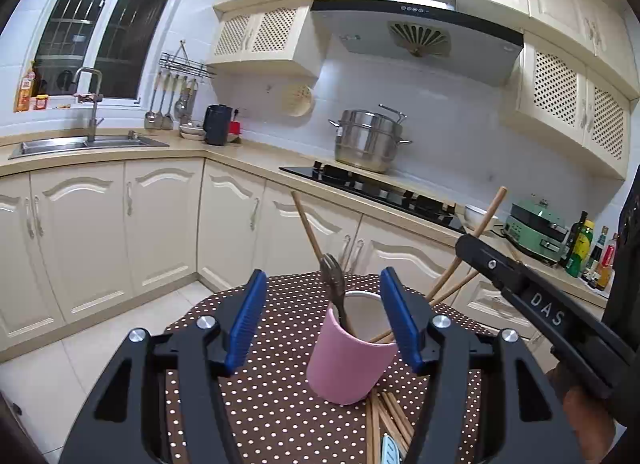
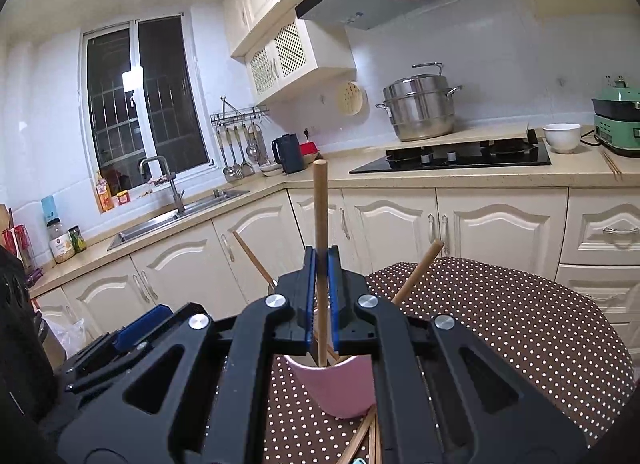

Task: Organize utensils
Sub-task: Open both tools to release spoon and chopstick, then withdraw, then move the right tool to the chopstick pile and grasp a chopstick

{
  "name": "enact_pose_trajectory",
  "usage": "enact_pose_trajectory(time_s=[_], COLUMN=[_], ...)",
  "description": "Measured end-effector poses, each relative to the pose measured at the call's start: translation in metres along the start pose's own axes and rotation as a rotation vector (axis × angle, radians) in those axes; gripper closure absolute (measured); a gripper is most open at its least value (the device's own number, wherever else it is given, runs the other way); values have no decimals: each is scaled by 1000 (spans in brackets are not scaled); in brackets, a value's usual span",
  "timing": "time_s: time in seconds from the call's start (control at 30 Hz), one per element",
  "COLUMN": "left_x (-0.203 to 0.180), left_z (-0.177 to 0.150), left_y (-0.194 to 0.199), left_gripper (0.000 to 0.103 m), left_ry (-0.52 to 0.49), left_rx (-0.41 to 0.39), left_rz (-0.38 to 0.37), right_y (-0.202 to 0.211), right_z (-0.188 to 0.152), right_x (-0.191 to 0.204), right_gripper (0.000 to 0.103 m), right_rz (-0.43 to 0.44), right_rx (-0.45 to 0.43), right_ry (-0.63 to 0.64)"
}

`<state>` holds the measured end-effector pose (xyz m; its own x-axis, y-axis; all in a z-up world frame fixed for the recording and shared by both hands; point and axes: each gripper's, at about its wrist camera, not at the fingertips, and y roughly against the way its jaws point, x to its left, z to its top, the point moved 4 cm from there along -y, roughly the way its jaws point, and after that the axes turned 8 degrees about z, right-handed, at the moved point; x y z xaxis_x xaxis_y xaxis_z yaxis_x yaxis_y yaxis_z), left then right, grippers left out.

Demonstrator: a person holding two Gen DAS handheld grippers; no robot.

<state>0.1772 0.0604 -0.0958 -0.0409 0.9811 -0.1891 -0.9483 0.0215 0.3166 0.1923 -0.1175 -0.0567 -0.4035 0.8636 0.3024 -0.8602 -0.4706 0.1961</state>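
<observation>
My right hand-held gripper (image 2: 321, 264) is clenched on a wooden-handled utensil (image 2: 320, 200), its long axis upright, the lower end already inside the pink cup (image 2: 340, 388) directly beneath the fingers. My left hand-held gripper (image 1: 323, 312) stands released, jaws apart on either side of the cup without touching it. A fork (image 1: 333, 284) and other wooden handles (image 1: 305, 224) lean in the cup; loose chopsticks (image 1: 394, 416) lie on the polka-dot worktop (image 1: 260, 404) just beside its base, on my near side. I judge the next move is straight down, then let go.
</observation>
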Motion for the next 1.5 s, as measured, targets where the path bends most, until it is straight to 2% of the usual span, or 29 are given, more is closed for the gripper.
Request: enact_pose_trajectory(time_s=[0.03,0.1,0.13,0.17,0.4,0.53,0.7,0.8,0.93,1.07,1.2,1.3,1.5], left_x=[1,1,0,0,-1,-8,-16,-23,-34,-41,-35,-31,-35], left_z=[0,1,2,2,5,4,-2,-11,-35,-76,-119,-136,-142], left_y=[1,5,7,9,25,34,40,35,18,-7,-27,-29,-27], left_gripper=[44,44,44,44,43,43,40,39,39,39,39,39,39], left_ry=[0,3,4,4,7,-11,-65,-111,-195,-334,-442,-455,-458], left_rx=[0,5,6,4,5,9,56,114,265,482,651,687,690], left_rz=[6,3,2,2,-2,-6,-10,-7,-21,8,72,81,60], right_y=[1,7,10,14,35,51,74,89,100,98,95,92,86], right_z=[0,0,0,0,6,11,16,14,5,-18,-46,-67,-92], right_x=[1,0,1,1,-1,1,-5,-16,-38,-61,-78,-87,-96], right_gripper=[93,70,45,43,42,39,36,35,33,33,33,33,33], right_rz=[-4,-16,-16,-17,-26,-28,-50,-80,-118,-141,-155,-158,-154], right_rx=[0,-13,-26,-40,-66,-90,-118,-125,-89,26,138,202,281], right_ry=[0,-5,-7,-5,-13,-9,8,9,-13,-54,-97,-126,-145])
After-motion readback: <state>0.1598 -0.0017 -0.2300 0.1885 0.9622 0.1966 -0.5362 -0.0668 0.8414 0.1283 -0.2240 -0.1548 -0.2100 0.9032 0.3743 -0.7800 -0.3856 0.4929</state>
